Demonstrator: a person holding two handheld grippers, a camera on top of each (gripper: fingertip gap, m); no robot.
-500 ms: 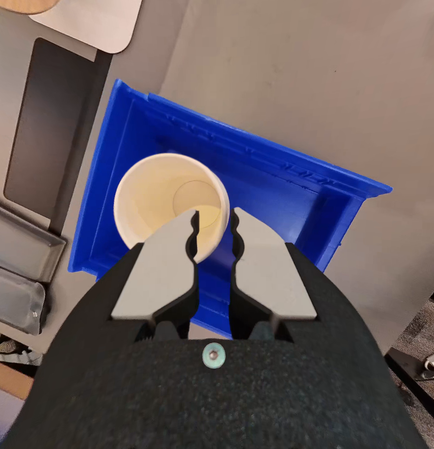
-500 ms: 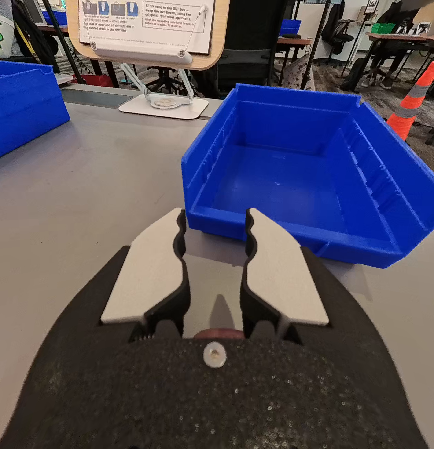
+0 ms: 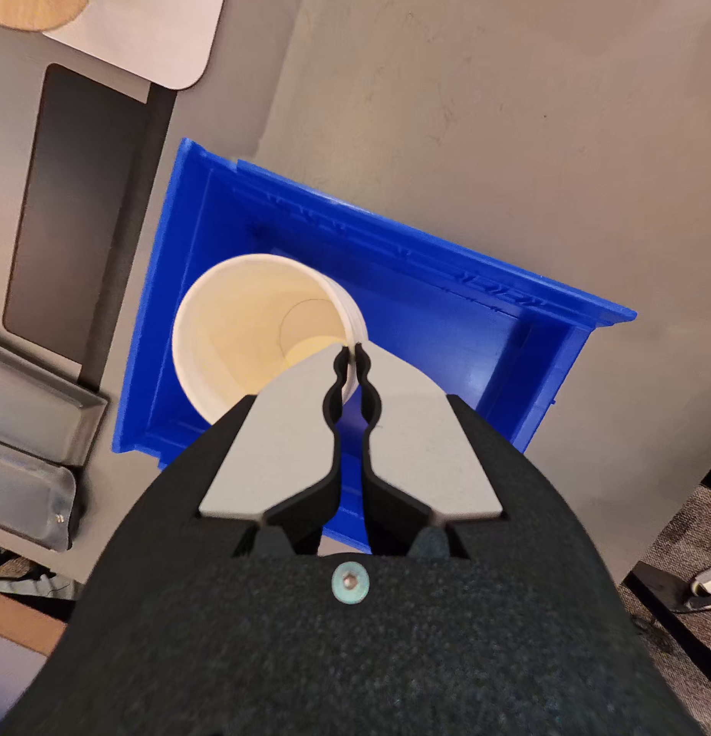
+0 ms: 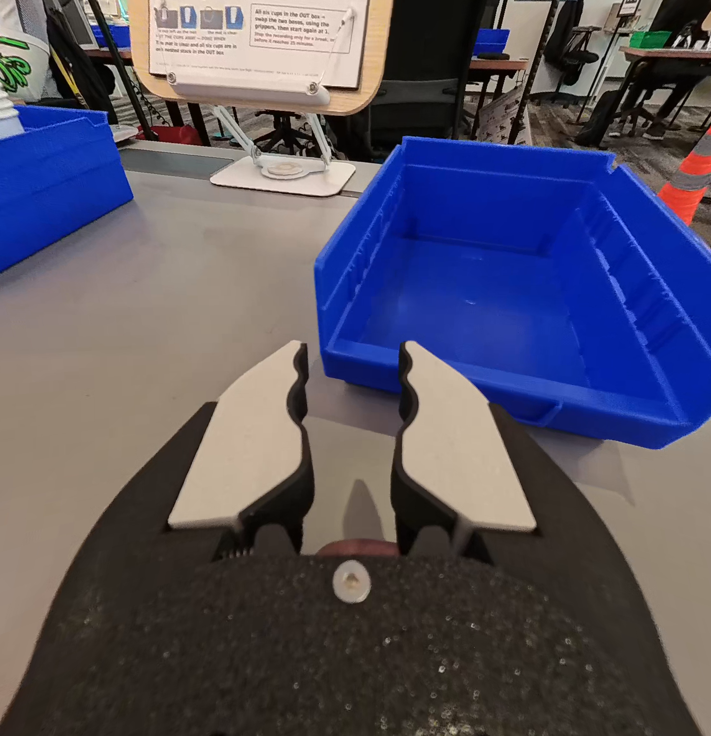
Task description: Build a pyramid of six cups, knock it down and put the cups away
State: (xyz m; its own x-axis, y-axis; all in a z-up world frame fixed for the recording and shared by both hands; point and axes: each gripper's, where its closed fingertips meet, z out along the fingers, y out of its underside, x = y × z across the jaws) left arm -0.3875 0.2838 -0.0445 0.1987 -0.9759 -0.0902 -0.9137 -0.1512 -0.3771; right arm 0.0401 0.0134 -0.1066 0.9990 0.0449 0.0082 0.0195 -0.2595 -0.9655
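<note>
Your grey tabletop (image 4: 154, 318) carries two blue plastic bins; the nested stack of white paper cups (image 3: 262, 338) stands mouth-up in the left blue bin (image 3: 445, 302). Your left gripper (image 3: 352, 350) pinches its rim wall directly below (lift straight up). Your right gripper (image 4: 352, 350) gapes empty, well apart.

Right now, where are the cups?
In the left wrist view, the cups sit stacked in the left end of a blue bin, their rim pinched by the left gripper.
</note>
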